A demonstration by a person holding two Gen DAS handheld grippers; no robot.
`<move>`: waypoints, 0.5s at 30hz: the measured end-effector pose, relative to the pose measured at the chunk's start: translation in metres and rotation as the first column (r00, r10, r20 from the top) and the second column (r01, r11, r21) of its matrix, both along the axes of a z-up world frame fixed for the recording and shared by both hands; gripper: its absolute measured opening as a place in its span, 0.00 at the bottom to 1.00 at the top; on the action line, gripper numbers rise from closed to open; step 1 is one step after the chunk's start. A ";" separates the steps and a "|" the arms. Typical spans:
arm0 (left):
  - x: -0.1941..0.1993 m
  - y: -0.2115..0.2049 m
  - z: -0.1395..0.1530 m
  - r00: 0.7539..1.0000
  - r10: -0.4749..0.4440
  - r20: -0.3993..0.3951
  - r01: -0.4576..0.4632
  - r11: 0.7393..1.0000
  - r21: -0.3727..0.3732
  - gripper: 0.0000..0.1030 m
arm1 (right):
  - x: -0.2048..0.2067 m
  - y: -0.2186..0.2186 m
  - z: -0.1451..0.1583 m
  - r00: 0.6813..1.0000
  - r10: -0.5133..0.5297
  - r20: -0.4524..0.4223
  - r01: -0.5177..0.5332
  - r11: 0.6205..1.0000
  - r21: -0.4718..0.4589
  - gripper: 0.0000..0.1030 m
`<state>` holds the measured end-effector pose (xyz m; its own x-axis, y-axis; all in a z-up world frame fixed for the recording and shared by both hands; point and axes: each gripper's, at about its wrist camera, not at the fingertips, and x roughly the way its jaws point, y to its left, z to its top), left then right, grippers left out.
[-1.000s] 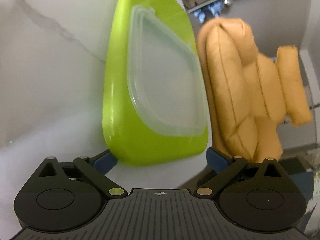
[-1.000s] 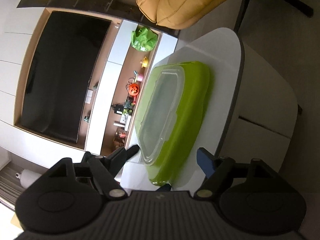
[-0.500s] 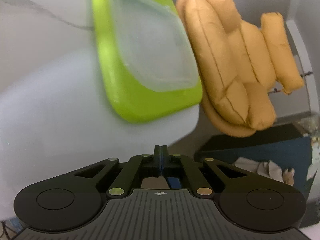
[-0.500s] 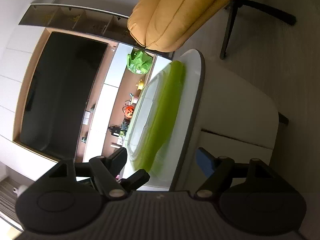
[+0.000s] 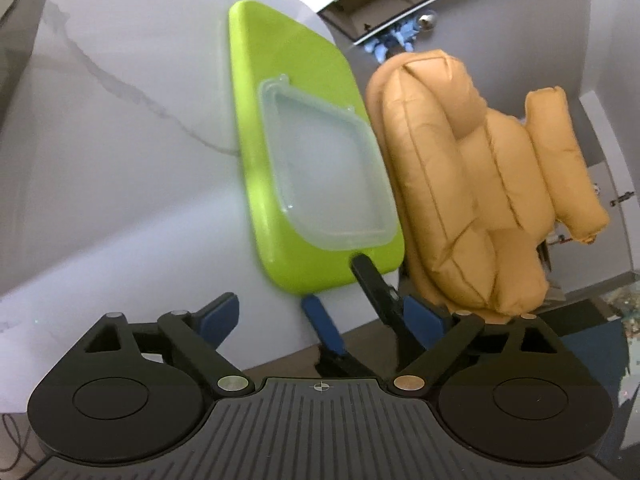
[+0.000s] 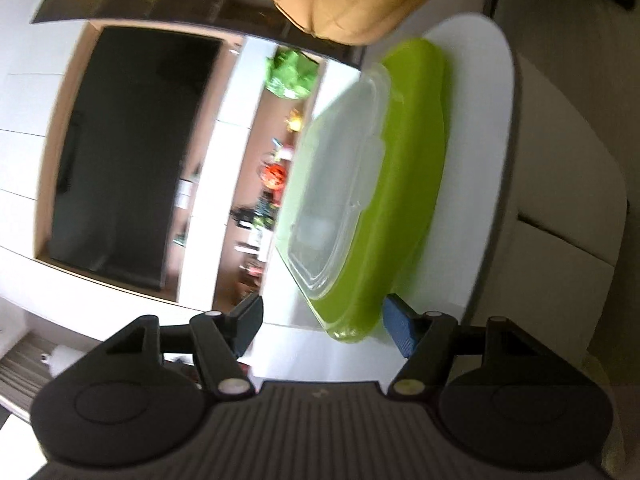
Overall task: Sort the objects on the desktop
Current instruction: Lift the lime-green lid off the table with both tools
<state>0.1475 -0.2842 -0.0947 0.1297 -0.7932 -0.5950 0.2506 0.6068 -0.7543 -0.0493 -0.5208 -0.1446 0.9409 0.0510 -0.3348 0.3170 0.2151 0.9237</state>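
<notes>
At the desk's (image 5: 120, 184) near corner the left gripper (image 5: 320, 316), jaws just reopened wide and empty, and the right gripper (image 6: 324, 320), narrowing but holding nothing, flank the green tray (image 5: 288, 256) carrying a clear lid (image 5: 328, 176), apparently tidied with no loose objects visible.

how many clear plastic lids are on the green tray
1. A single clear lid lies flat on the green tray, toward the tray's end nearest the grippers, at the table edge beside the tan chair. Nothing shows beneath it, though the frosted plastic could hide something.
</notes>
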 end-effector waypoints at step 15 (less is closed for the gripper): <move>0.003 -0.011 -0.020 0.994 -0.064 -0.083 0.065 0.998 0.010 0.91 | -0.006 0.005 -0.001 0.990 -0.088 -0.107 0.082 0.995 -0.062 0.28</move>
